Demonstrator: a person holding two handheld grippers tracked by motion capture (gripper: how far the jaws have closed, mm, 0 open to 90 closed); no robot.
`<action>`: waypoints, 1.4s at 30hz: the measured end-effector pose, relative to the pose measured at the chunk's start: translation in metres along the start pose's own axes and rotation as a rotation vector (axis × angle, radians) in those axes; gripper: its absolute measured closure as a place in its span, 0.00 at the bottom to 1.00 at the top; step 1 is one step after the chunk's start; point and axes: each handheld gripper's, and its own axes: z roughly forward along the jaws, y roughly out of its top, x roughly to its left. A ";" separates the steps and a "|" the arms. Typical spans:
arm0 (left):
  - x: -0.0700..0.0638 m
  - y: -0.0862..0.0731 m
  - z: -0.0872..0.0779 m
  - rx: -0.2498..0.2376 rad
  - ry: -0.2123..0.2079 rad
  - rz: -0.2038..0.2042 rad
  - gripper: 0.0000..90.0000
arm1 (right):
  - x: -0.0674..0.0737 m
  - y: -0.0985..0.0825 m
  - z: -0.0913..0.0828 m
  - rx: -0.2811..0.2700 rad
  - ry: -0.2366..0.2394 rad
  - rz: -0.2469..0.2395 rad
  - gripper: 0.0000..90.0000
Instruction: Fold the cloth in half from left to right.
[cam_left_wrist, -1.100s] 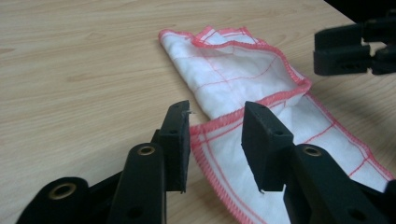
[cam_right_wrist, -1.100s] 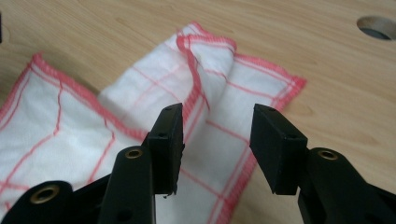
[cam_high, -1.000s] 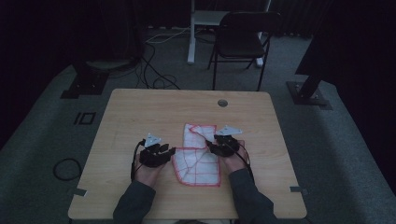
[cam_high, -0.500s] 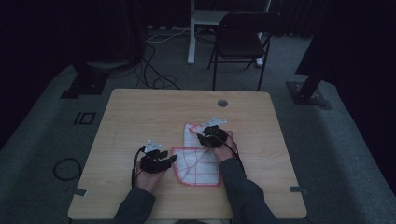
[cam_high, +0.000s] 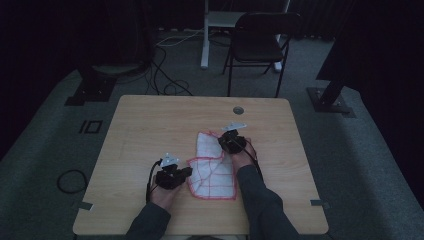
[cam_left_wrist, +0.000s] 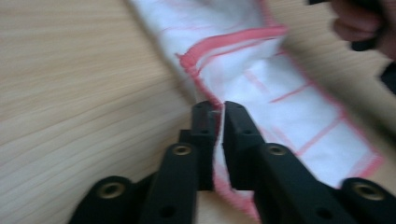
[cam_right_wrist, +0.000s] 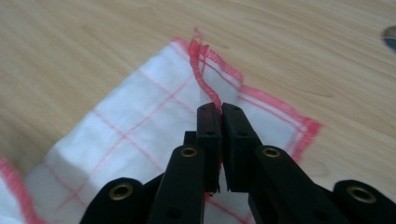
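Now both tools are clamped on the white cloth with red grid lines and red stitched hem (cam_high: 214, 167), which lies partly folded on the wooden desk (cam_high: 150, 125), a little toward five o'clock from its middle. Seen from the high view, the left tool (cam_high: 186, 171) sits at the cloth's nine o'clock edge; its jaws have just been closing, and in the left gripper view the left tool (cam_left_wrist: 219, 112) pinches the red hem (cam_left_wrist: 219, 179) between them. At the cloth's one o'clock corner, the right tool (cam_high: 226, 141) has likewise just been closing, and in the right gripper view the right tool (cam_right_wrist: 219, 112) grips a raised fold of hem (cam_right_wrist: 205, 79), lifting that edge slightly off the desk.
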 end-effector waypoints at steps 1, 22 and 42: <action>-0.004 0.001 -0.001 -0.004 -0.015 0.011 0.97 | -0.003 0.000 -0.001 -0.003 -0.001 0.004 0.97; -0.080 -0.002 0.015 0.030 -0.191 0.182 0.99 | -0.028 -0.006 0.000 0.019 -0.026 0.056 0.98; -0.051 0.011 0.004 -0.030 -0.120 0.155 0.75 | -0.048 -0.020 -0.010 0.017 -0.064 0.109 0.69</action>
